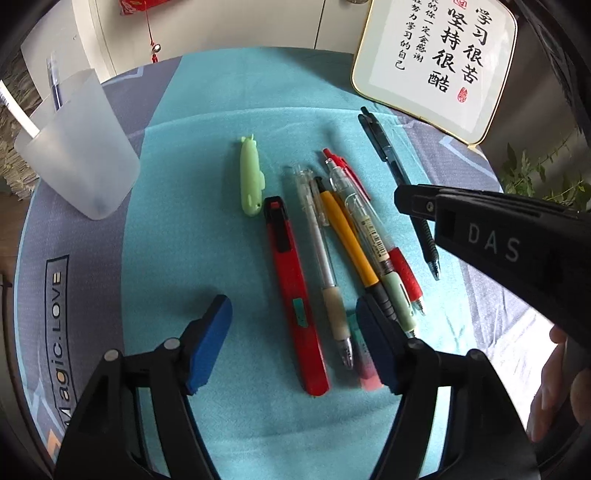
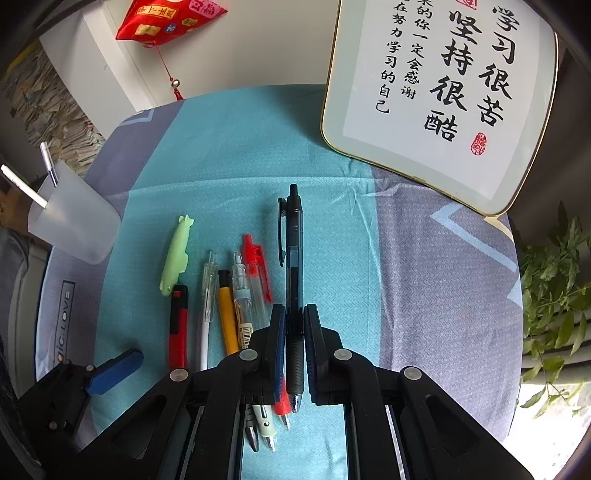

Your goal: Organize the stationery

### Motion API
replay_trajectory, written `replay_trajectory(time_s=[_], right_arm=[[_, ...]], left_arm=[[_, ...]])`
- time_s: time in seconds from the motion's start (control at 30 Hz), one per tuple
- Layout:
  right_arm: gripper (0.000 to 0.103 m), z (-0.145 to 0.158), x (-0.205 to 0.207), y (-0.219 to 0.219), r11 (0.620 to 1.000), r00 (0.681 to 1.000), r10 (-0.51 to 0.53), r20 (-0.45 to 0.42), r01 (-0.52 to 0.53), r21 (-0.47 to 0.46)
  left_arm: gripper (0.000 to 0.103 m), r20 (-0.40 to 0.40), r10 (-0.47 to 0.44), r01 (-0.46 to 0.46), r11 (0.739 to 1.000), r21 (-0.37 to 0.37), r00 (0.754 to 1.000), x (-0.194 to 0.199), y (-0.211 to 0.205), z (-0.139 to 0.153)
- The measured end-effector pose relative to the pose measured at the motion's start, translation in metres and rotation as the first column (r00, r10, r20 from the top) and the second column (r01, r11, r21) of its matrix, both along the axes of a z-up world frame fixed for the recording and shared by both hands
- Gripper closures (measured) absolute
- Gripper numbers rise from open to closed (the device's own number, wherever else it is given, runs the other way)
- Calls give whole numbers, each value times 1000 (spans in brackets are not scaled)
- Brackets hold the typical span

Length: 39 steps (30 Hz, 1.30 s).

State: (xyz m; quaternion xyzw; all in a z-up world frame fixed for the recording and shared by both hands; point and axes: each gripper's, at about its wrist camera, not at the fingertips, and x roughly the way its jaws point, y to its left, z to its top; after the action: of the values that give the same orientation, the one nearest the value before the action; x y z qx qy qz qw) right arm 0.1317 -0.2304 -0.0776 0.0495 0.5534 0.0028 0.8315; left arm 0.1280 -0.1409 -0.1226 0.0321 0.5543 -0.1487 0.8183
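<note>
Several pens and cutters lie side by side on a teal cloth (image 1: 229, 122). My right gripper (image 2: 294, 332) is shut on a dark blue pen (image 2: 293, 254), which lies at the right end of the row (image 1: 391, 155). My left gripper (image 1: 295, 343) is open and empty, low over the near ends of a red utility knife (image 1: 295, 295) and a clear pen (image 1: 321, 254). A yellow pen (image 1: 347, 240), a clear pen with a green grip (image 1: 369, 229), a red pen (image 1: 402, 266) and a green shark-shaped cutter (image 1: 249, 181) lie in the row. A frosted cup (image 1: 79, 155) stands at the left with pens in it.
A framed calligraphy board (image 1: 436, 62) leans at the back right. A pink and green eraser (image 1: 365, 365) lies by my left gripper's right finger. A green plant (image 2: 554, 288) stands off the table's right edge. A red ornament (image 2: 166, 18) hangs on the back wall.
</note>
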Motion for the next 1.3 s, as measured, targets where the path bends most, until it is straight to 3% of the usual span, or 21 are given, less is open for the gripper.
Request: replay_trajectory(time_s=[0.03,0.1,0.33,0.57,0.93,1.0,1.1,1.2,1.3], right_arm=[[92,1,-3,-2,1000,1000,0,-1,0,0],[92,1,-4,-4,1000,1000,-3,1,3,1],[92,5,-10,-14,1000,1000,-17,8,17,7],[92,3,-7,-7,1000,1000,-3,10,3,2],[92,1,-4,-3,1000,1000,1,10,-1,13],[92,2,-4,-2,1000,1000,5,10,-5,12],[92,2,-3,-1,1000,1000,2,12,-2,19],[92,3,-4,-1,1000,1000,7,12,-8,18],[92,5,-6,-4,1000,1000,7,17,-8,14]], left_arm=[[48,7,12,-12,1000,-8,1000,0,1,1],[83,-41,18,-21,996,-83,999,3,6,2],[84,-76,21,-30,993,-118,997,5,12,4],[80,-102,37,-51,989,-141,994,2,18,3],[71,-90,56,-64,994,-87,994,3,30,5],[56,-71,64,-68,996,-57,995,2,28,5],[41,-42,52,-54,998,-29,998,3,20,3],[34,-21,19,-18,999,38,1000,2,6,1],[36,-27,36,-36,999,6,999,-1,18,2]])
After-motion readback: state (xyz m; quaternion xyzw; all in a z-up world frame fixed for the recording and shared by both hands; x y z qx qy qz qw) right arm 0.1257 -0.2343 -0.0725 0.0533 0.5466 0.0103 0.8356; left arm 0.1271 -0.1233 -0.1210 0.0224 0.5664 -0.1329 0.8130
